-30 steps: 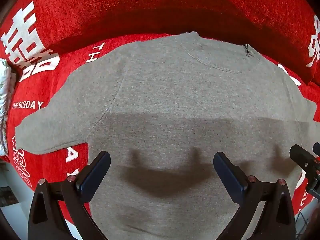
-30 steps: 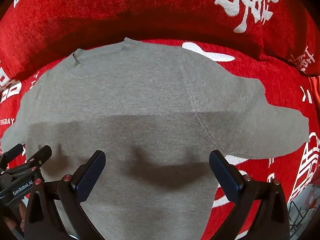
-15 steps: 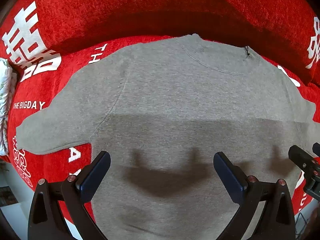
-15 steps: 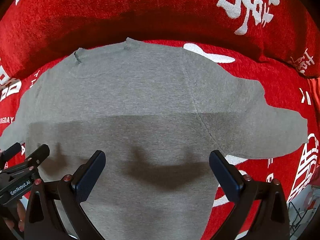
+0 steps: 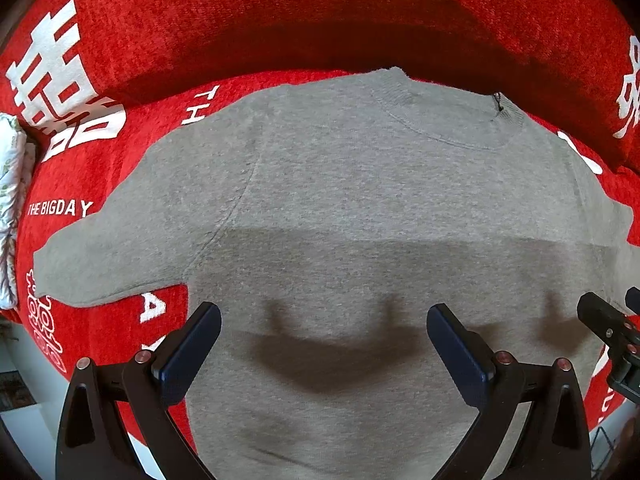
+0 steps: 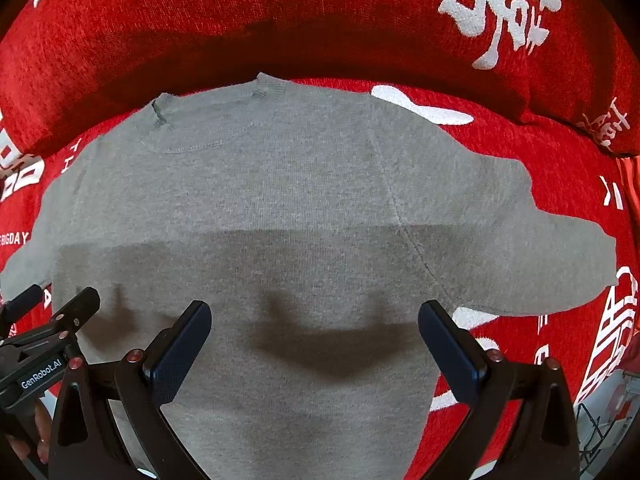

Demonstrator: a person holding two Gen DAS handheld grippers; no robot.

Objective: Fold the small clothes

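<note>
Sweater (image 5: 360,208) plain heather grey, fine knit, ribbed collar of the same grey, a darker shadow band across its lower half. Cover (image 5: 100,332) beneath it and cushion (image 5: 320,20) behind bright red, textured weave, printed in white: large Chinese characters, Latin capitals reading "THE BIGDAY". Fingers (image 5: 188,352) of both tools dark navy on black frames with reddish rivets; white-and-green patterned cloth (image 5: 10,200) at far left edge.

Each of the 2 cameras sits behind its own fingers and looks down and forward, close above the gray sweater (image 5: 360,208) on the red cover (image 5: 280,20). Both views share the sweater's middle and collar (image 6: 224,120).
</note>
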